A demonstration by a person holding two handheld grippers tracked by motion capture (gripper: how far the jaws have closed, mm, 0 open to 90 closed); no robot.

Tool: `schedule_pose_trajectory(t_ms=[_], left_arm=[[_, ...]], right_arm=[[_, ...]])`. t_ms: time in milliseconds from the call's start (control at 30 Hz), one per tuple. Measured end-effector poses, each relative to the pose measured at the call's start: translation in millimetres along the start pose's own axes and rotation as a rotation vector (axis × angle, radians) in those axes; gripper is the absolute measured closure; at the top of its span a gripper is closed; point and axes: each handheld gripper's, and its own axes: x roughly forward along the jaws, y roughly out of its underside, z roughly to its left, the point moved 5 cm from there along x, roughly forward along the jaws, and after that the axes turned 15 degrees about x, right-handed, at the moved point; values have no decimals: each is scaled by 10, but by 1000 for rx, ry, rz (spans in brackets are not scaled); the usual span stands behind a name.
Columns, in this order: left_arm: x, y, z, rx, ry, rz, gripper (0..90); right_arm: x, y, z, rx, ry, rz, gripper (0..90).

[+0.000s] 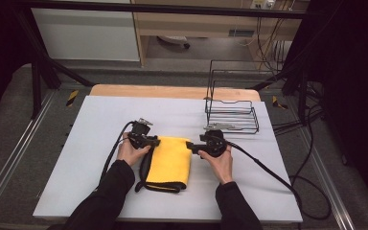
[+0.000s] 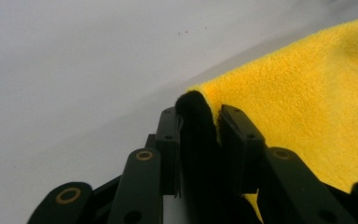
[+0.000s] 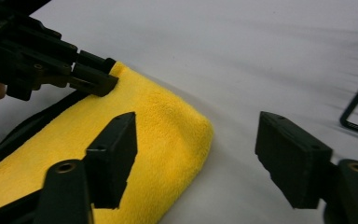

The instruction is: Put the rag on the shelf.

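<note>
A folded yellow cloth (image 1: 170, 162) with black edging lies flat on the white bench (image 1: 100, 120), in the near half and roughly midway between the left and right edges. Its long side runs from near to far. Black trim shows along its left side and near edge.

The left gripper (image 1: 154, 141), held in the person's left hand (image 1: 132, 153), sits at the far left corner of the cloth. In the left gripper view its jaws are closed tight on that corner: the black hem of the cloth (image 2: 307, 107) is pinched between the two pads and rises just above them, with yellow pile spreading away to the right. The right gripper view confirms it, showing the left gripper (image 3: 100, 81) clamped on the cloth's (image 3: 140, 154) far corner.

The right gripper (image 1: 190, 146), held in the right hand (image 1: 219, 160), is at the far right corner of the cloth, pointing left toward it. In the right gripper view its jaws stand wide apart and hold nothing; one jaw is over the yellow surface, the other over bare bench beyond the folded edge. Whether either jaw touches the cloth cannot be told.

A black wire rack (image 1: 231, 105) stands near the far right corner of the bench, just beyond the right gripper and apart from the cloth. A cable trails from each gripper toward the near edge.
</note>
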Motion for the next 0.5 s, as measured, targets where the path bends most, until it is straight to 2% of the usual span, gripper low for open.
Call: schedule_pose_trajectory(t_ms=[100, 167, 200, 233, 267, 367, 400, 467, 500], left_arm=[[-1, 1, 2, -7, 8, 2, 695], [-2, 1, -6, -2, 8, 0, 709], [-3, 0, -10, 5, 6, 1, 716], [-3, 0, -13, 9, 5, 2, 724], [-3, 0, -14, 8, 4, 3, 724], [-1, 1, -6, -8, 10, 4, 731], [0, 1, -5, -8, 10, 3, 732], [0, 0, -13, 4, 3, 2, 732], [1, -1, -19, 16, -5, 1, 731]], right_arm=[[101, -12, -6, 21, 2, 18, 364], [194, -14, -19, 11, 26, 39, 414], [231, -10, -26, 15, 35, 49, 442], [275, -1, -36, 28, 37, 60, 509], [275, -1, -36, 28, 37, 60, 509], [325, 44, -88, 36, 68, 99, 596], [336, 52, -88, 42, 63, 104, 613], [343, 56, -85, 45, 58, 106, 639], [356, 61, -83, 67, 53, 112, 670]])
